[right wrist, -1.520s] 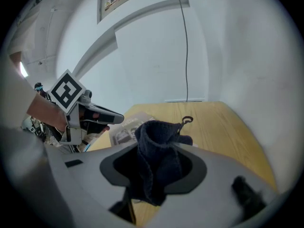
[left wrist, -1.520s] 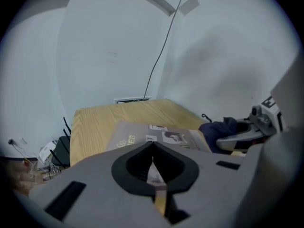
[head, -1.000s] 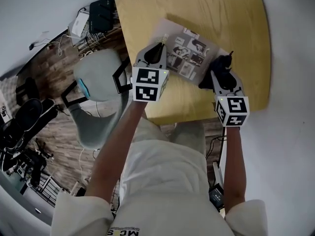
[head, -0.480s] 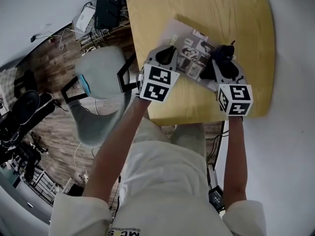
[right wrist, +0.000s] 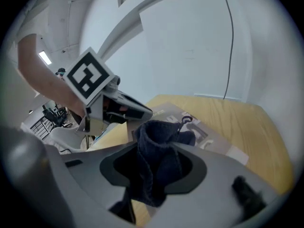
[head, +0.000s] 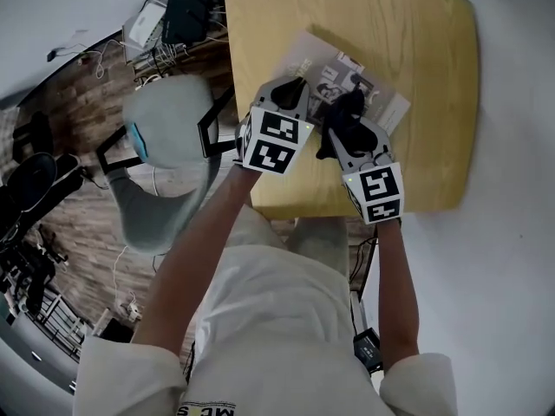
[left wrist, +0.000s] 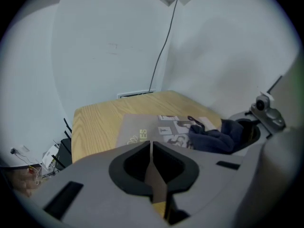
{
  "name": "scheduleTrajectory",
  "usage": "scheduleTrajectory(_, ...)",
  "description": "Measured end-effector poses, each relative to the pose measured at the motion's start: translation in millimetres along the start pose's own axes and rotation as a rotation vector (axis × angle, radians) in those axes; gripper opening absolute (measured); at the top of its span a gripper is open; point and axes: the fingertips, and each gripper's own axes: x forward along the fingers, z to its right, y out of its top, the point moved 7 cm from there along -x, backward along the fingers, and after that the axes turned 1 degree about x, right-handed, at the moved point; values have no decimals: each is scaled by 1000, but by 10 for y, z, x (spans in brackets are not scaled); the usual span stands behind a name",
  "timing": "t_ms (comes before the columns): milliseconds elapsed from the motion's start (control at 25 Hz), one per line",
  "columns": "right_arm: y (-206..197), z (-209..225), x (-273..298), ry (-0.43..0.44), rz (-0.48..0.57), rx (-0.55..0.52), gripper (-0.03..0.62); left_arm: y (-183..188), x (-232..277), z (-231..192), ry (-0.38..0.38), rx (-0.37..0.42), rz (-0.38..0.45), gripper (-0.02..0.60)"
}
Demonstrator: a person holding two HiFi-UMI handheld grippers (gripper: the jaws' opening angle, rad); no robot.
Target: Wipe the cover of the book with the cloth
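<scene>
Head view: wooden table (head: 416, 50) at 12 o'clock of the person. The book (head: 314, 57) lies flat on it, turned at an angle, grey cover up with photo panels. Left gripper (head: 295, 87) has its tips at the book's 7 o'clock edge; can't tell here whether they press on it. Right gripper (head: 345, 115) sits just at 3 o'clock of the left one, with the dark cloth (head: 347, 111) bunched at its tips and resting on the cover. A grey chair (head: 160, 172) stands at 9 o'clock of the table.

Left gripper view: jaws together, nothing clearly gripped between them. The book sits straight ahead at 12 o'clock. The cloth is heaped on the cover at 2 o'clock, with the right gripper behind it.

Right gripper view: jaws clamped on the cloth, folds bulging up between them and hanging below. The left gripper's marker cube (right wrist: 89, 79) is at 10 o'clock. The book's cover stretches off toward 1 o'clock.
</scene>
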Motion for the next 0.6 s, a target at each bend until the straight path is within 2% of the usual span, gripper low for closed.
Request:
scheduleTrajectory(120, -177, 16, -200, -23, -28, 9, 156, 1, -19, -15, 2, -6, -3, 11)
scheduleTrajectory(280, -320, 294, -407, -89, -39, 73, 156, 16, -26, -39, -4, 9, 1, 11)
scheduleTrajectory(440, -268, 635, -473, -162, -41, 107, 156, 45, -44, -64, -39, 2, 8, 11)
scheduleTrajectory(600, -143, 869, -370, -191, -19, 126, 156, 44, -39, -53, -55, 10, 8, 11)
